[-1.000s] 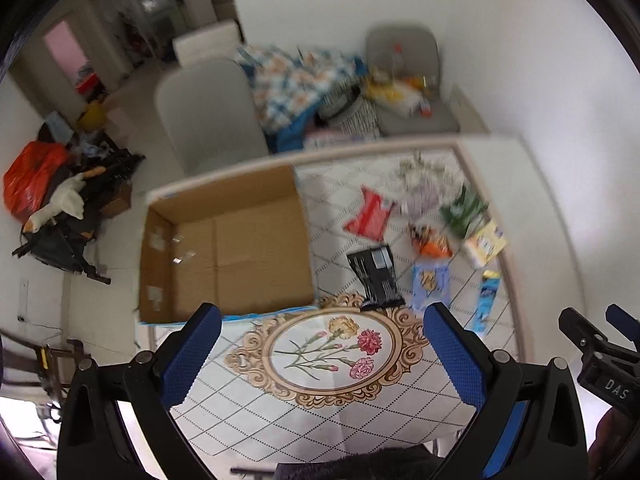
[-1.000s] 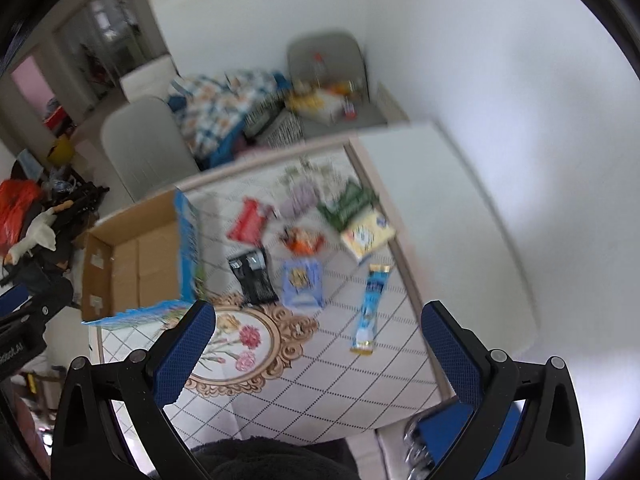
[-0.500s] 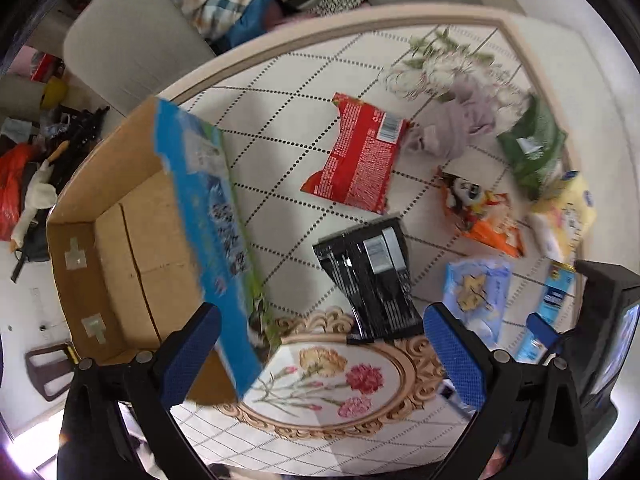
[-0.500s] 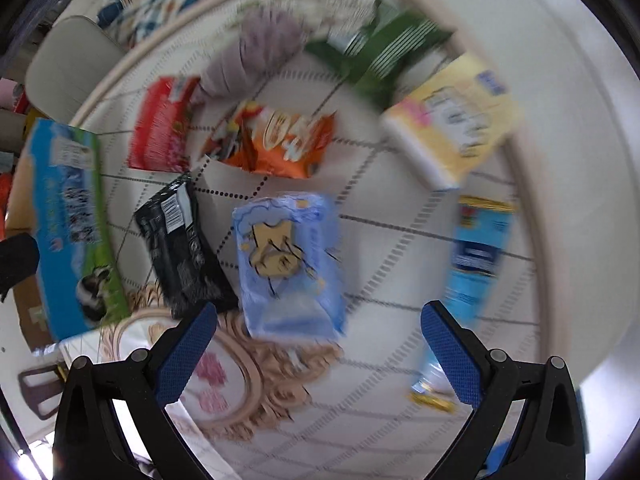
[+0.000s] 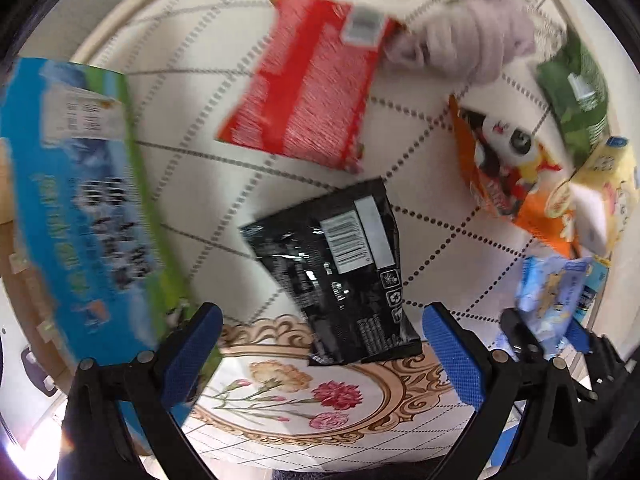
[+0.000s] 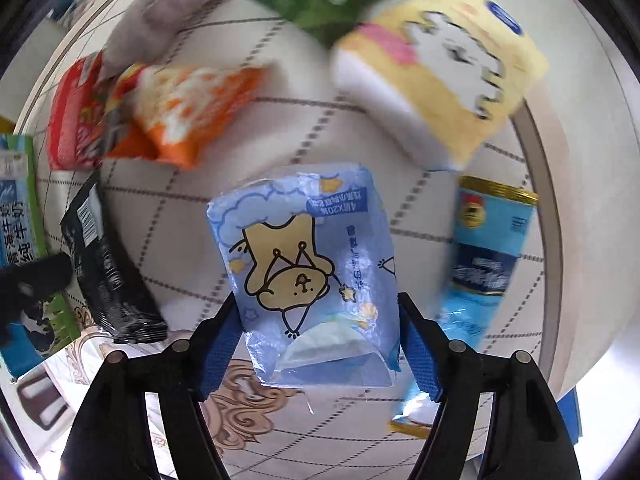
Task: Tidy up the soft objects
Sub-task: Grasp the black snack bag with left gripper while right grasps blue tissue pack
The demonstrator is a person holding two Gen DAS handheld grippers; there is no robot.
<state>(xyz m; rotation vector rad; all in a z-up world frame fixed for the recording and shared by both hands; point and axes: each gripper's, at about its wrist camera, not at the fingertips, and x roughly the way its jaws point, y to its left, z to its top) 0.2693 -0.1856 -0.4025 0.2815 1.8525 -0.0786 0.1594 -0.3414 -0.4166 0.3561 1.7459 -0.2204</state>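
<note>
My left gripper (image 5: pixel 320 350) is open, low over a black snack bag (image 5: pixel 340 264) whose near end lies between its blue pads. My right gripper (image 6: pixel 320 344) is open around the near end of a light blue tissue pack with a bear drawing (image 6: pixel 308 268); the pads stand beside its edges, contact unclear. The same pack shows in the left wrist view (image 5: pixel 552 296). Around lie a red bag (image 5: pixel 308 76), an orange snack bag (image 6: pixel 188 108), a yellow tissue pack (image 6: pixel 448 64), a green bag (image 5: pixel 576 92), a lilac cloth (image 5: pixel 472 36) and a blue tube pack (image 6: pixel 484 256).
A cardboard box with a blue and green printed side (image 5: pixel 76 200) stands at the table's left. The round table (image 5: pixel 208 128) has a diamond-pattern cloth with a flower medallion (image 5: pixel 304 396) near me. Its right rim (image 6: pixel 568 184) runs close beside the blue tube pack.
Both grippers have dropped from high above the table to just over it. The left came down at the black bag, the right at the blue tissue pack. Both stay open.
</note>
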